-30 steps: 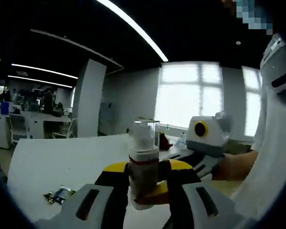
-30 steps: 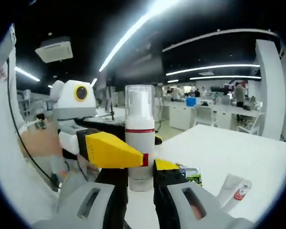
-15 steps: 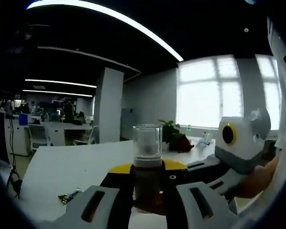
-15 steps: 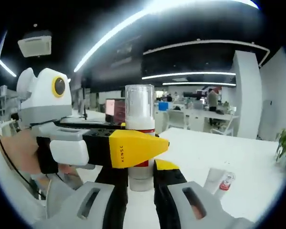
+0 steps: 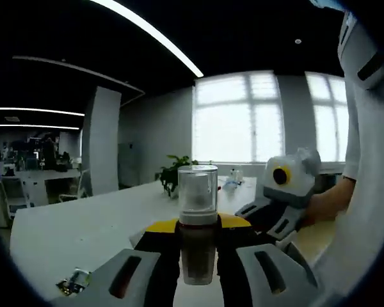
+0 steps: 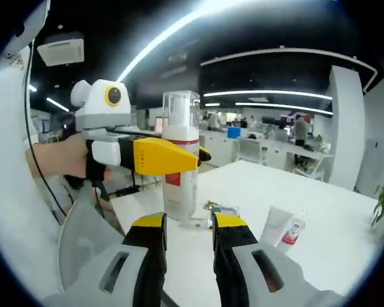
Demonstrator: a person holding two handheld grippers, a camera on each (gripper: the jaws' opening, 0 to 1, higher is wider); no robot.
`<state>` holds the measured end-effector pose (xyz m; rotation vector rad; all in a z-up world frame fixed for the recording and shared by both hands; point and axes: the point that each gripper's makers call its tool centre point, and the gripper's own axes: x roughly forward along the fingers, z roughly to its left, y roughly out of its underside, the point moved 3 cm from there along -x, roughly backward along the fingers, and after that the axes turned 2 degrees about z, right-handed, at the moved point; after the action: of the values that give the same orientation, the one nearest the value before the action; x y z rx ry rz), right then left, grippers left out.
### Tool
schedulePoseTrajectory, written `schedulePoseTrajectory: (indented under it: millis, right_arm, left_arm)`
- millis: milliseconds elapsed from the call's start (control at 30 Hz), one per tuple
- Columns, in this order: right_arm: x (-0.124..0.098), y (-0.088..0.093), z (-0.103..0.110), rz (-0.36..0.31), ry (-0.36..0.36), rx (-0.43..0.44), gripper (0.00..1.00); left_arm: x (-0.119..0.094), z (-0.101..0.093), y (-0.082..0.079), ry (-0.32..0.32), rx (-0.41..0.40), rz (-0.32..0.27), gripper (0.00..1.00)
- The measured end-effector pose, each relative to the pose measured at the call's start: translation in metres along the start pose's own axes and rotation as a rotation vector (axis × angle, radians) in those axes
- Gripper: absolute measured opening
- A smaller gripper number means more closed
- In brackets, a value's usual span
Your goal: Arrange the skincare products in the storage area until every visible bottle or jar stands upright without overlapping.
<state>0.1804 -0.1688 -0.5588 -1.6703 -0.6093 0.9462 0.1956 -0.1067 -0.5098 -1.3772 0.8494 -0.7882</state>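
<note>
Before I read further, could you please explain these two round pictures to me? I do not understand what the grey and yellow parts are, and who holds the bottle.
There is no robot here. A person holds one hand tool with two jaws in each hand, and a fisheye camera rides on each tool, looking forward along its jaws.

In the left gripper view, the left gripper is shut on a pump bottle with a clear cap. The grey tool at the right is the right gripper.

In the right gripper view, the same bottle stands upright on the white table, with the left gripper's yellow jaws around it. The right gripper's own jaws are parted and sit short of the bottle.

On the table also lie a white tube and a small sachet.
</note>
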Motion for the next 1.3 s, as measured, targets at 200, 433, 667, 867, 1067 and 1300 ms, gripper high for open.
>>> schedulePoseTrajectory:
  millis: [200, 433, 667, 867, 1067, 1300]
  right_arm:
    - [-0.026, -0.005, -0.027, -0.014, -0.077, 0.012, 0.29]
    - [-0.024, -0.027, -0.035, -0.035, -0.205, -0.006, 0.33]
    - [-0.006, -0.008, -0.045, 0.066, -0.326, -0.053, 0.31]
    - [0.001, 0.014, -0.062, 0.110, -0.371, -0.047, 0.22]
    - [0.011, 0.031, -0.077, 0.113, -0.410, -0.067, 0.19]
    - [0.027, 0.073, -0.093, 0.239, -0.450, -0.184, 0.18]
  left_arm:
    - [0.019, 0.003, 0.011, 0.093, -0.025, -0.016, 0.18]
    - [0.046, -0.006, 0.040, 0.200, 0.004, 0.053, 0.18]
    - [0.071, -0.016, 0.064, 0.278, 0.023, 0.110, 0.18]
    - [0.088, -0.010, 0.084, 0.318, -0.020, 0.126, 0.18]
    - [0.104, 0.001, 0.101, 0.331, -0.037, 0.121, 0.18]
    - [0.128, 0.013, 0.144, 0.336, -0.034, 0.210, 0.17]
